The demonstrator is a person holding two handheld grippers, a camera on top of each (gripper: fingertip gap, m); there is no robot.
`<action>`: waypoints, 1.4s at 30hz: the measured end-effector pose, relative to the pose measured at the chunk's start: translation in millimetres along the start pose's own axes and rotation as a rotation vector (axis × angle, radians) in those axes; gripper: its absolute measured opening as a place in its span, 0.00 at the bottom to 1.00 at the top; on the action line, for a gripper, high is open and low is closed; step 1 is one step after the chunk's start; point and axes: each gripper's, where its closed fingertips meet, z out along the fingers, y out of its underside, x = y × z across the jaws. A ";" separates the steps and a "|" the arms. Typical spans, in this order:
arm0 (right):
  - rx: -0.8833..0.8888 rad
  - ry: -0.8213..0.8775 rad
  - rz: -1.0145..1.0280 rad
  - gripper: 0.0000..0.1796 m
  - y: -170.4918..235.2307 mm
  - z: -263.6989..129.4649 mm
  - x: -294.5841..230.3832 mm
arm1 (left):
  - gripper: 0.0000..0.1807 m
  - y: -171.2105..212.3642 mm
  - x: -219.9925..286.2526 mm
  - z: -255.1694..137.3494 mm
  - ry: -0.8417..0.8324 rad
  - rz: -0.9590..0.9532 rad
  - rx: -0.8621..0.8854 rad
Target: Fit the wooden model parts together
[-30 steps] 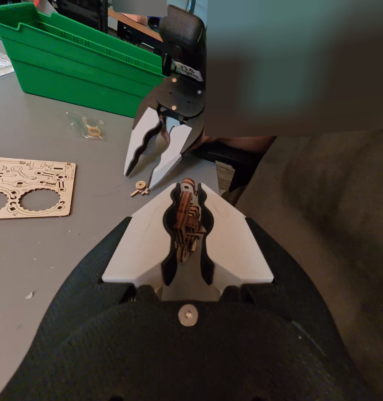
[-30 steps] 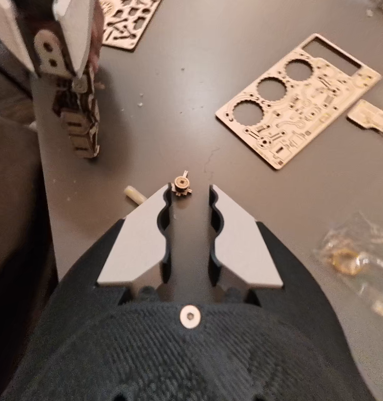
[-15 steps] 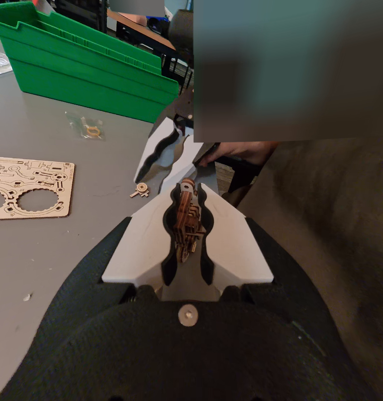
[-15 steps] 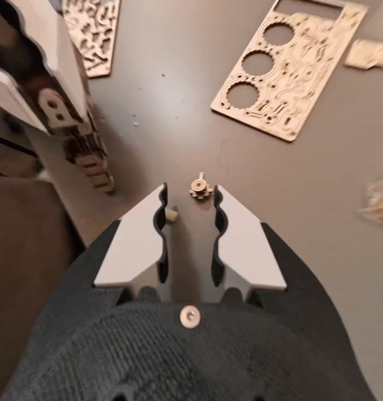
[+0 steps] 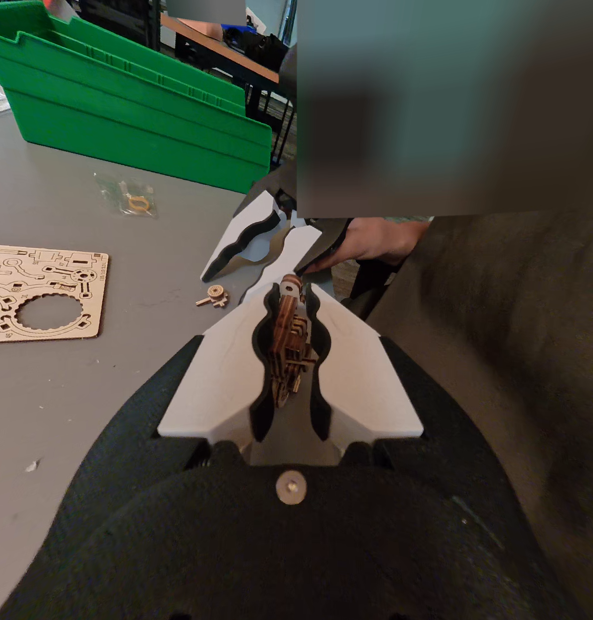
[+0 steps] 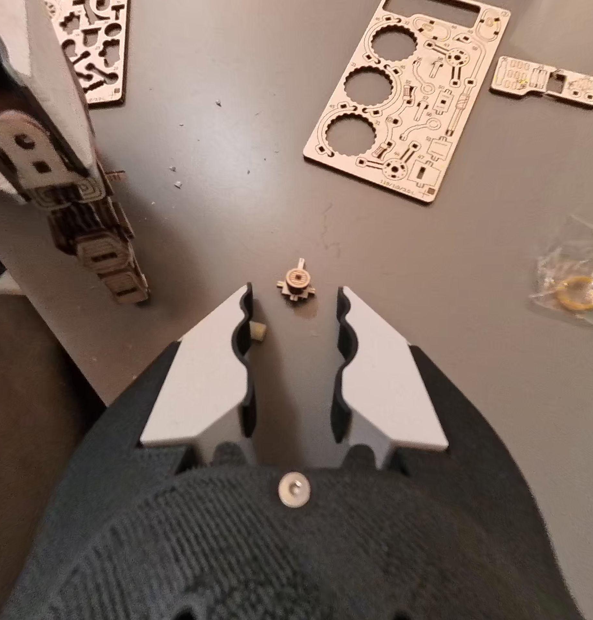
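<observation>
My left gripper is shut on a partly built wooden model assembly, held upright between its fingers above the table's near edge. The assembly also shows in the right wrist view, hanging down at the upper left. A small round wooden part with short pegs lies on the grey table. My right gripper is open and empty, with its fingertips low on either side of that part. In the left wrist view the part lies just in front of the right gripper.
A small cream peg lies by the right gripper's left finger. Punched wooden sheets and a plastic bag with a yellow ring lie around. A green bin stands behind. The table edge and a person's dark clothing are close.
The right gripper has come down and closer to the small round part, still open. The left gripper has stayed still with the assembly in it.
</observation>
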 end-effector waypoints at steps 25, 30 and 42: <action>0.037 -0.015 -0.040 0.12 -1.3 3.4 7.6 | 0.07 0.3 2.7 0.7 0.013 0.000 -0.001; 0.153 -0.123 -0.071 0.12 -23.0 -12.3 -4.3 | 0.07 0.1 1.0 0.0 0.007 -0.005 0.004; 0.169 -0.587 -0.254 0.12 -51.8 -71.5 -62.6 | 0.07 1.4 6.0 11.8 -0.022 0.038 -0.031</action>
